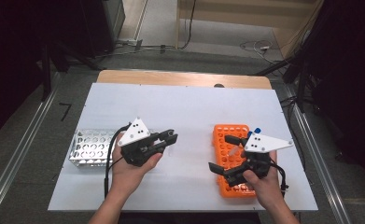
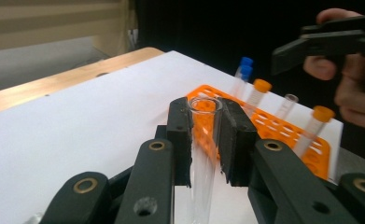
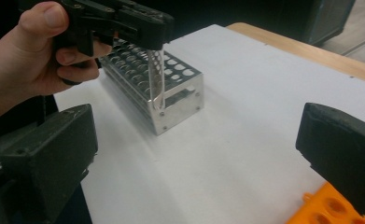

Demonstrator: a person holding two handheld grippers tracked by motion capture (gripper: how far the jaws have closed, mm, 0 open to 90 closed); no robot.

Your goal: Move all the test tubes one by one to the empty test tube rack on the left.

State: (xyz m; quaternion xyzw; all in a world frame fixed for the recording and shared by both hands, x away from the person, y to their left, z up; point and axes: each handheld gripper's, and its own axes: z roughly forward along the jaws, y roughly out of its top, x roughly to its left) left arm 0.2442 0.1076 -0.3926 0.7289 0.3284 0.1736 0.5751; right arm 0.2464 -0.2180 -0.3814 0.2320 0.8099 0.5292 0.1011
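The left gripper (image 2: 204, 135) is clamped on a clear, open-topped glass test tube (image 2: 202, 154), whose lower end is cut off by the frame's bottom edge in its own view. The right gripper (image 3: 199, 154) has its jaws wide apart with nothing between them, hanging over the orange plastic tube rack (image 1: 231, 158). From there the tube's tip hangs just in front of the perforated silver metal rack (image 3: 171, 88); can't tell if it's touching.

Both tools are black, the left tool (image 1: 164, 139) and right tool (image 1: 223, 154), each topped by a white three-cornered plate with dark dots and trailing a black cable.
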